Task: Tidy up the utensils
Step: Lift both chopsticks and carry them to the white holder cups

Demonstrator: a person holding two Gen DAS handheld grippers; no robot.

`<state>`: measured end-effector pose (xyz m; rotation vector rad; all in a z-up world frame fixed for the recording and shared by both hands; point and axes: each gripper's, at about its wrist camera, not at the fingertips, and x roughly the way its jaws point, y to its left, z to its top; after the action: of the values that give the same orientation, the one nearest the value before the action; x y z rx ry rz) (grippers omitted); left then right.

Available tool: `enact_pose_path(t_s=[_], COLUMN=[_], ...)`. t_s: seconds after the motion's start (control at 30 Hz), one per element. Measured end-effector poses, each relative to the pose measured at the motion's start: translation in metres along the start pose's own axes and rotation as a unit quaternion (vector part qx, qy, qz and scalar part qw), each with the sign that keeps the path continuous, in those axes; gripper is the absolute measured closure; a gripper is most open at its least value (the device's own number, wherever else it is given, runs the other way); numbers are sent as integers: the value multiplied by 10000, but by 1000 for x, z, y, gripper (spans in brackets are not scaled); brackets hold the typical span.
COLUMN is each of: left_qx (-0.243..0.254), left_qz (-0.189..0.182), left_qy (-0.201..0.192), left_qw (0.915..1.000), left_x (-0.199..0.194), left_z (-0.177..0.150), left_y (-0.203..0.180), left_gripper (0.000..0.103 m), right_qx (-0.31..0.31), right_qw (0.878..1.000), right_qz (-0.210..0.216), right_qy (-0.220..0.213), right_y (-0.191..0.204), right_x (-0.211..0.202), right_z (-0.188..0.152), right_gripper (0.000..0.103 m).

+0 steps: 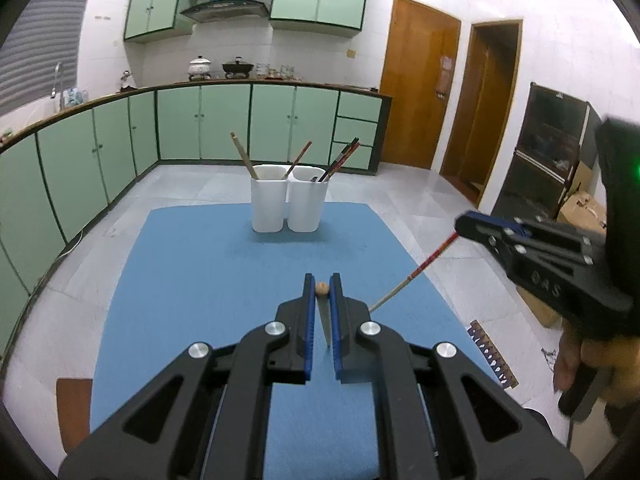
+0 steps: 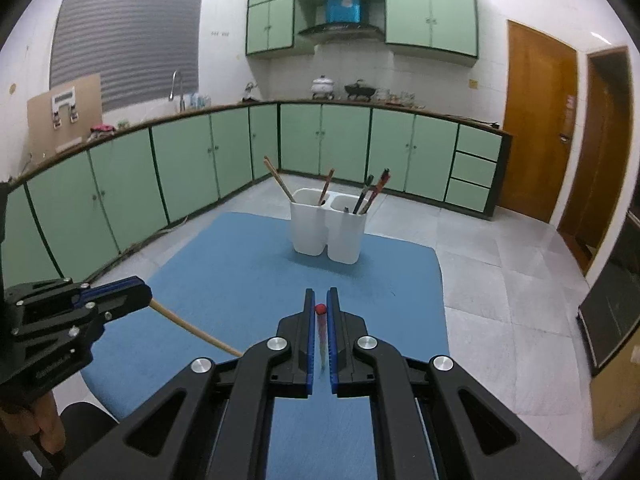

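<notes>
My left gripper [image 1: 322, 280] is shut on a tan wooden chopstick [image 1: 322, 289], seen end-on between the blue pads; its shaft also shows in the right wrist view [image 2: 192, 330]. My right gripper [image 2: 320, 296] is shut on a red-ended chopstick [image 2: 320, 309]; its shaft shows in the left wrist view [image 1: 416, 274]. Both grippers hover above the near part of the blue mat [image 1: 208, 280], apart from each other. A white two-compartment holder [image 1: 289, 204] stands at the mat's far end with several chopsticks leaning in it; it also shows in the right wrist view [image 2: 328, 228].
The mat [image 2: 248, 280] covers a table that ends on tiled floor to the right. Green cabinets [image 2: 180, 160] run along the left and back. Wooden doors [image 1: 416, 88] and a dark shelf unit [image 1: 552, 152] stand at the right.
</notes>
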<state>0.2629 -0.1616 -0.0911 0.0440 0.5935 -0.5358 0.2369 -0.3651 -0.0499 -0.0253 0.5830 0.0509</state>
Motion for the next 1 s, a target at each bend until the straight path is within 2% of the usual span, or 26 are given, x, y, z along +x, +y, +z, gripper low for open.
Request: enact_pose_path(t_s=[0.23, 0.57, 0.73, 1.0], left_qx=[52, -32, 98, 123], left_qz=[-187, -171, -5, 226], left_qy=[228, 179, 107, -330], left_qw=[9996, 9997, 9999, 9991], left_x=[22, 33, 36, 41], left_z=[35, 86, 119, 197], left_y=[10, 33, 38, 41], left_gripper=[97, 97, 97, 97], right_qx=[44, 74, 58, 3], right_qw=[9989, 9986, 9988, 9998], right_qz=[224, 286, 327, 203], right_qy=[417, 443, 346, -59], right_y=[-14, -31, -33, -39], right_x=[30, 34, 30, 29], right_z=[38, 71, 103, 185], right_gripper=[98, 98, 98, 98])
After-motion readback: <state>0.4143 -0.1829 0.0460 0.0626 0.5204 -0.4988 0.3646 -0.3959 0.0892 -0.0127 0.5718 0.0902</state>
